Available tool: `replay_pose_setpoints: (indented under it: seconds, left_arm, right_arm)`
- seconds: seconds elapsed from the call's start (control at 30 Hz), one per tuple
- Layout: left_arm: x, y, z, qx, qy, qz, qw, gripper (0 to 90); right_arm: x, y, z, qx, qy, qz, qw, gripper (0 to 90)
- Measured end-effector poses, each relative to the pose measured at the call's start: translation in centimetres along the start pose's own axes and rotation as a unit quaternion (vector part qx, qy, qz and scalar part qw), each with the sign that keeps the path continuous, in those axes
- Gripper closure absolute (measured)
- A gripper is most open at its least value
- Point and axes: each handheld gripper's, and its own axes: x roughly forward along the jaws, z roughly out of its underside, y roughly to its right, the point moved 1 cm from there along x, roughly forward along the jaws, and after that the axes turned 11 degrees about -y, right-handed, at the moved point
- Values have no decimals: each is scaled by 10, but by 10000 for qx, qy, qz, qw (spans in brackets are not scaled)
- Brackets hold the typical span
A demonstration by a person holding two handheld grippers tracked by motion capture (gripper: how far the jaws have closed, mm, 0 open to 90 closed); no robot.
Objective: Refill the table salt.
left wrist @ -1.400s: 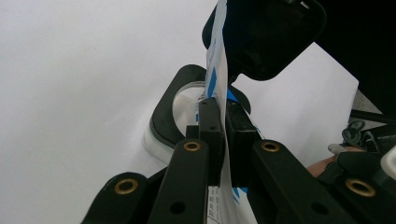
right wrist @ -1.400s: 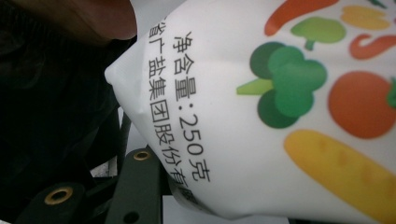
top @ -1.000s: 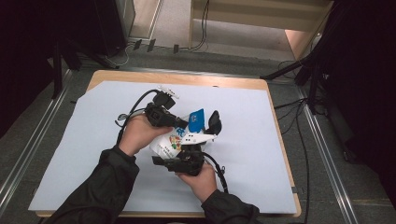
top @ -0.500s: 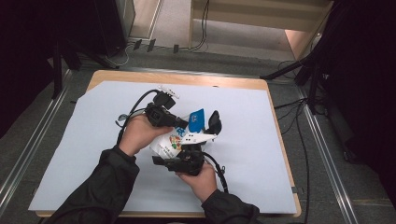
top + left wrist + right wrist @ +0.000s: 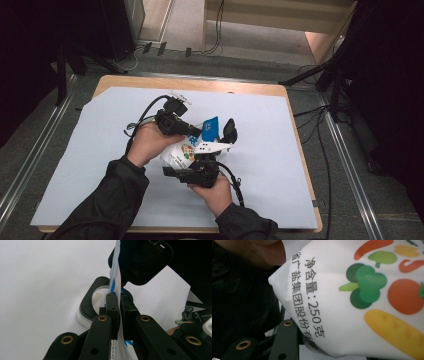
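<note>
Near the counter's (image 5: 300,200) middle, the left tongs (image 5: 119,305) pinch a white pouch's (image 5: 181,152) blue edge. The right tongs (image 5: 212,150) grip its body, jaws partly open.

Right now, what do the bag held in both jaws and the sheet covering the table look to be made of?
The bag looks like thin, smooth plastic film: white, faintly glossy, with printed vegetables and text, and it creases and bulges softly. The sheet looks like matte pale paper or thin card, flat with no glare; which one is unclear. The table edge beneath looks like light wood.

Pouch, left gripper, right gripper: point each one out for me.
pouch (image 5: 367,302): right gripper view, printed white face.
left gripper (image 5: 119,307): left gripper view, jaw tips pinching the pouch's edge.
right gripper (image 5: 196,174): high view, black body.
</note>
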Motion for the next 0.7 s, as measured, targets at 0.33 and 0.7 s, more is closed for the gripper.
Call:
replay_pose_setpoints:
  seconds: [0.33,0.7]
  left_arm:
    - [-1,1,0,-1,0,-5,10000,880]
    - [-1,1,-1,-37,42,2,10000,882]
  right_arm:
    - [0,0,-1,33,0,-45,10000,608]
    - [0,-1,-1,-92,-30,86,9999,613]
